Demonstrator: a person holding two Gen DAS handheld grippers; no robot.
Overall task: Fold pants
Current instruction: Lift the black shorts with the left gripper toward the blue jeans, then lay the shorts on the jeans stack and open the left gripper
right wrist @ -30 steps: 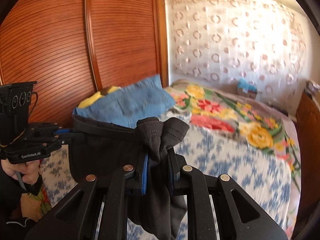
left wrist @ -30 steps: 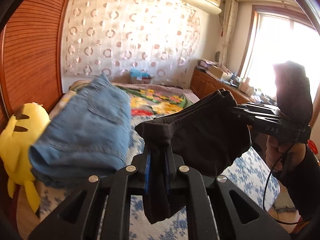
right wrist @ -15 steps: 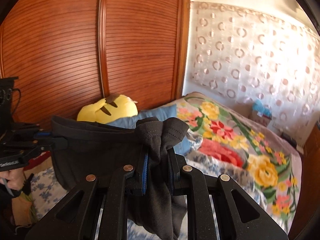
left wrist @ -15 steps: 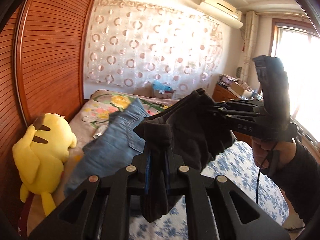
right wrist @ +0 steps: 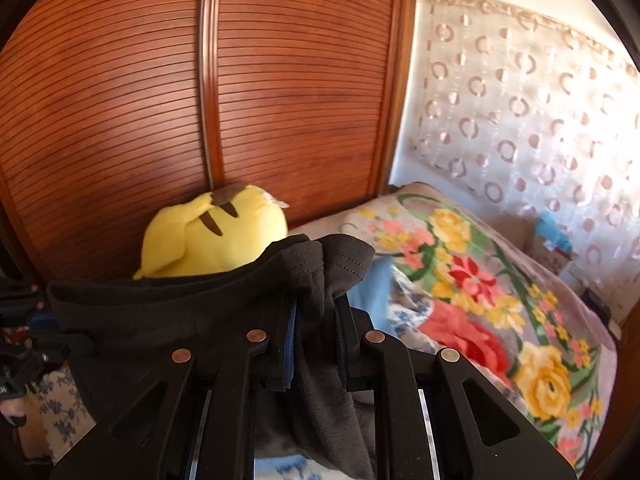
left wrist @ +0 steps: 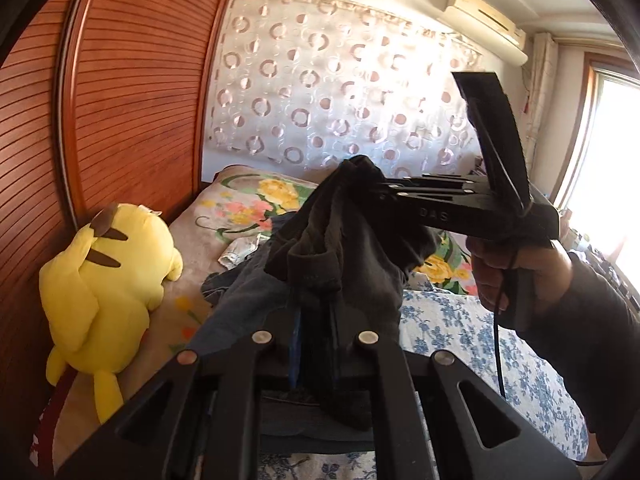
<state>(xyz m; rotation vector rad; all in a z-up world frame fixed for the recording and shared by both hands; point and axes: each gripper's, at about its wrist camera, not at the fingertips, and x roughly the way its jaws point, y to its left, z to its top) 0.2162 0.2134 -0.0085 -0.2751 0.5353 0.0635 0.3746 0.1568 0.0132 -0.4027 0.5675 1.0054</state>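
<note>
Dark grey pants point(left wrist: 340, 256) hang in the air between my two grippers, above the bed. My left gripper point(left wrist: 316, 320) is shut on one bunched corner of the waistband. My right gripper point(right wrist: 316, 312) is shut on the other corner of the pants point(right wrist: 168, 320); it also shows in the left wrist view point(left wrist: 360, 176), held by a hand at the right. The waistband stretches between them. The pants' lower part is hidden below the frames.
A yellow plush toy point(left wrist: 104, 284) lies against the brown slatted wardrobe point(right wrist: 200, 100). Folded blue jeans point(left wrist: 240, 304) lie on the bed behind the pants. A floral blanket point(right wrist: 480, 280) covers the far bed; a blue-flowered sheet point(left wrist: 460, 320) covers the near part.
Both grippers have swung left toward the wardrobe and risen with the pants. The plush toy has come to centre in the right view, and the jeans are now mostly hidden behind the pants.
</note>
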